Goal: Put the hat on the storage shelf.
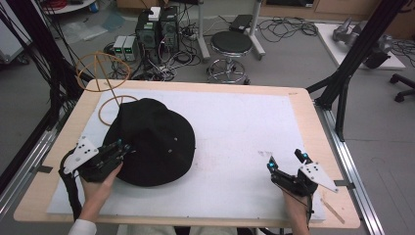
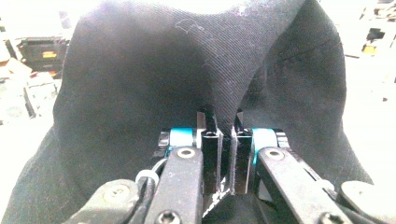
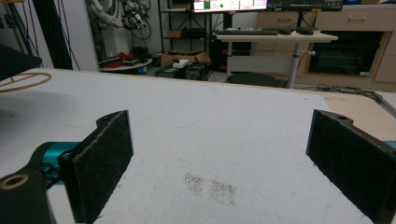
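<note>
A black fabric hat (image 1: 151,142) lies on the left half of the white mat (image 1: 235,127). My left gripper (image 1: 123,147) is at the hat's left brim, shut on a fold of the black cloth; in the left gripper view the hat (image 2: 154,84) rises in front and the jaws (image 2: 223,128) pinch it. Behind the hat stands a wooden wire hat stand (image 1: 105,81), with its ring base partly under the brim. My right gripper (image 1: 288,160) rests at the mat's right front, open with nothing between its pads (image 3: 105,163).
The mat covers a wooden table (image 1: 306,100). A faint stain (image 3: 210,186) marks the mat in front of the right gripper. Past the table's far edge are a black stool (image 1: 231,46), computer boxes (image 1: 156,29) and cables. A black frame post (image 1: 352,54) stands at right.
</note>
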Tool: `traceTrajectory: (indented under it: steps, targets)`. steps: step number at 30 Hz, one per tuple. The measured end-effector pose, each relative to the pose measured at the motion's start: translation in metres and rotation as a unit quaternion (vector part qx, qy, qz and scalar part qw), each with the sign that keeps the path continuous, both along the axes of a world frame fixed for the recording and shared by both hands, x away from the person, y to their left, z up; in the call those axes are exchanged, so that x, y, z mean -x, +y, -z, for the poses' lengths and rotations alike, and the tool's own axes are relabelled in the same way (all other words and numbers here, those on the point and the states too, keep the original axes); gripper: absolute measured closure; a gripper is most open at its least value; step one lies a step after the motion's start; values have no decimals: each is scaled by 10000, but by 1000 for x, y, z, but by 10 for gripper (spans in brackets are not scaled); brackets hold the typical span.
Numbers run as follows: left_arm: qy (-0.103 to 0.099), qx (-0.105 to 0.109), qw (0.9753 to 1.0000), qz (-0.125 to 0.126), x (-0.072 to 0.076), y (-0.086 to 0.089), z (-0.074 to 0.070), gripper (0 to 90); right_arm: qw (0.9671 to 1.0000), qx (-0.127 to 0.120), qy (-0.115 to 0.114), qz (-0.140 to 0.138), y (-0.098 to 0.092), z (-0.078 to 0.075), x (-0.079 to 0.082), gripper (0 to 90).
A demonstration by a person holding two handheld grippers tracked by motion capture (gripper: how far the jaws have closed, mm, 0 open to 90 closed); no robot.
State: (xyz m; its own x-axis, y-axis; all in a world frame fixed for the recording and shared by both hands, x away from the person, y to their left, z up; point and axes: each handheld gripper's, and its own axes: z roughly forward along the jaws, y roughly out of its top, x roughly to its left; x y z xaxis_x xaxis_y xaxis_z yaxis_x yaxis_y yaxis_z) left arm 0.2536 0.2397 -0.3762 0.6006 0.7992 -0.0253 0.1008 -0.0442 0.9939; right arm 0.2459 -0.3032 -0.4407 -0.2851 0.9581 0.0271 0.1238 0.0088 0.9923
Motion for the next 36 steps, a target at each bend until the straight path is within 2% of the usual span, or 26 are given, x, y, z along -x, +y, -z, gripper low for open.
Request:
traceTrajectory:
  steps: [4, 9, 11, 13, 14, 15, 16, 17, 18, 19, 20, 22, 23, 24, 25, 26, 27, 28, 29, 30, 31, 32, 33, 34, 35, 36]
  targets:
    - [-106, -60, 9999, 37, 3, -6, -8, 863, 10000, -9, 21, -16, 1, 0, -1, 64]
    - [-303, 0, 9995, 1, 5, -8, -19, 863, 10000, 21, 1, -29, 3, 0, -1, 64]
    - [-393, 105, 9992, -64, 6, -8, -23, 863, 10000, -4, 30, -27, 3, 0, -2, 64]
    - [-569, 157, 9981, -169, 8, -9, -28, 863, 10000, 28, 12, -50, 4, 0, -3, 64]
    - [-569, 157, 9981, -169, 8, -9, -28, 863, 10000, 28, 12, -50, 4, 0, -3, 64]
    - [-709, 132, 9971, -253, 9, -12, -31, 863, 10000, 13, 24, -60, 5, 0, -4, 64]
    - [-709, 132, 9971, -253, 9, -12, -31, 863, 10000, 13, 24, -60, 5, 0, -4, 64]
    - [-837, 68, 9958, -367, 10, -14, -35, 863, 10000, 33, 15, -63, 5, 0, -4, 64]
    - [-837, 68, 9958, -367, 10, -14, -35, 862, 10000, 33, 15, -63, 5, 0, -4, 64]
    - [-948, 21, 9944, -475, 11, -17, -39, 862, 10000, 27, 31, -75, 5, 0, -5, 64]
    - [-948, 21, 9944, -475, 11, -17, -39, 862, 10000, 38, 30, -73, 4, 0, -5, 64]
    - [-1051, -27, 9928, -569, 10, -20, -44, 862, 10000, 21, 53, -77, 5, 0, -5, 64]
    - [-1145, -29, 9912, -662, 9, -22, -49, 862, 9999, 20, 44, -92, 6, 0, -5, 64]
    - [-1145, -29, 9912, -662, 9, -22, -49, 863, 9999, 21, 42, -93, 6, 0, -5, 64]
    - [-1236, -28, 9895, -747, 8, -23, -55, 862, 9999, 26, 41, -96, 6, 0, -5, 64]
    - [-1236, -28, 9895, -747, 8, -23, -55, 863, 9999, 26, 41, -96, 6, 0, -5, 64]
    - [-1331, 6, 9873, -868, 5, -24, -60, 862, 9999, 27, 42, -97, 6, 0, -5, 64]
    - [-1331, 6, 9873, -868, 5, -24, -60, 862, 9999, 27, 42, -97, 6, 0, -5, 64]
    - [-1424, -6, 9843, -1039, 1, -22, -66, 862, 9999, 20, 37, -91, 6, 0, -5, 64]
    - [-1424, -6, 9843, -1039, 1, -22, -66, 862, 9999, 20, 37, -91, 6, 0, -5, 64]
    - [-1476, 45, 9821, -1166, -3, -19, -71, 862, 9999, 65, 20, -103, 6, 0, -5, 64]
    - [-1476, 45, 9821, -1166, -3, -19, -71, 861, 9999, 65, 20, -103, 6, 0, -5, 64]
    - [-1542, 95, 9799, -1265, -7, -15, -77, 862, 9999, 59, 25, -103, 6, 0, -5, 64]
    - [-1542, 95, 9799, -1265, -7, -15, -77, 861, 9999, 62, 20, -101, 6, 0, -5, 64]
    - [-1610, 125, 9777, -1345, -9, -11, -82, 861, 9999, 67, 16, -107, 6, 1, -5, 64]
    - [-1610, 125, 9777, -1345, -9, -11, -82, 861, 9999, 67, 16, -107, 6, 1, -5, 64]
